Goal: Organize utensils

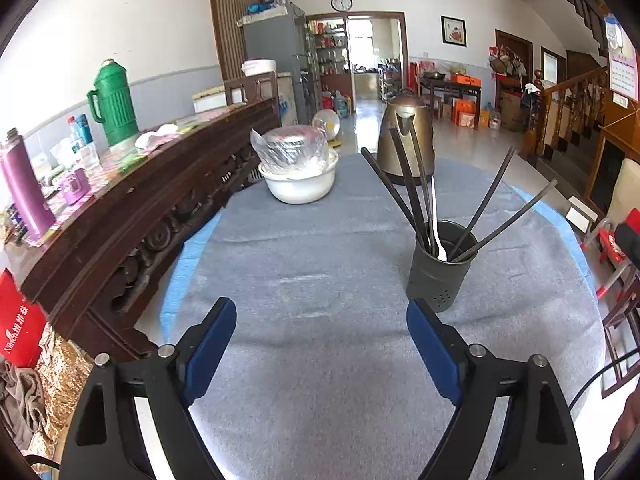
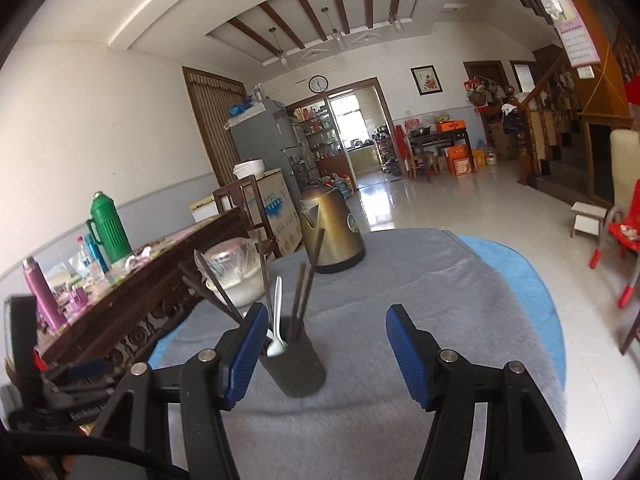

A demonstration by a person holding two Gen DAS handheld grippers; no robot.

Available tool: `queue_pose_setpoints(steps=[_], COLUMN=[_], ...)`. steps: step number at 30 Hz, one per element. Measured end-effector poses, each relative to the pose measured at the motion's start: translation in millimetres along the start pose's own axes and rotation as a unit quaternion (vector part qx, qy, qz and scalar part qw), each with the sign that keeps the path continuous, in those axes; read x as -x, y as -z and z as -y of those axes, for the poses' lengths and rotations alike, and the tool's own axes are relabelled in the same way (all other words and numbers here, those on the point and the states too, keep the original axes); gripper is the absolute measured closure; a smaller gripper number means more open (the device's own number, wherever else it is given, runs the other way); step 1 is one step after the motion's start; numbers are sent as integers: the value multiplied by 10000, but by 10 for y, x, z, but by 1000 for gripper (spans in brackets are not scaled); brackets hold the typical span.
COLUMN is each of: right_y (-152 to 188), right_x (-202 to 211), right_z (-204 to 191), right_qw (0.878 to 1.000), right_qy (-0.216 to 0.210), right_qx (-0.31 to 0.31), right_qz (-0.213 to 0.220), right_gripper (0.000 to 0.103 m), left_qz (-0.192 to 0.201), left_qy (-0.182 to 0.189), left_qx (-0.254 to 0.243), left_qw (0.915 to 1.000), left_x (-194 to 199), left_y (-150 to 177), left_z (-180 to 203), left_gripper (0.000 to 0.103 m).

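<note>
My right hand-held gripper (image 2: 326,346), jaws wide and empty, sits nearer the utensil holder (image 2: 294,364), just ahead-left, its chopsticks (image 2: 302,296) standing upright; left hand-held gripper (image 1: 322,338) likewise wide.

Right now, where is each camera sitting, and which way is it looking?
Left wrist: rides on the left gripper, looking along its open fingers across the grey cloth at the utensil holder and kettle.
Right wrist: rides on the right gripper, also open, looking past the holder toward the kettle and doorway.
Both show the holder, kettle and white bowl.
</note>
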State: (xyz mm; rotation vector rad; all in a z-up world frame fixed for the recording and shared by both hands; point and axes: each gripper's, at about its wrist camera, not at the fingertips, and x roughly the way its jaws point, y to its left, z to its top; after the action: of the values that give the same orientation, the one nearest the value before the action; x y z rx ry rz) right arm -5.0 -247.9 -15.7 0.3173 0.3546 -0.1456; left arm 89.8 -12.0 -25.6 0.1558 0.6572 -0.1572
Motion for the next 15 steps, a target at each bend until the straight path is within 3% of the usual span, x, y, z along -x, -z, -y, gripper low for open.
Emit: queue_pose_setpoints(steps=[15], right_y=[230], right_x=[444], right_z=[-178], right_qw=[9995], right_qy=[-200], right_qx=[248], right_qz=[-69], right_gripper=[37], left_qz=[528], left_qy=[-671], left_qx=[-65], left_qw=[9963], left_x=[571], left_y=[253], left_z=[-49], left_gripper=[7])
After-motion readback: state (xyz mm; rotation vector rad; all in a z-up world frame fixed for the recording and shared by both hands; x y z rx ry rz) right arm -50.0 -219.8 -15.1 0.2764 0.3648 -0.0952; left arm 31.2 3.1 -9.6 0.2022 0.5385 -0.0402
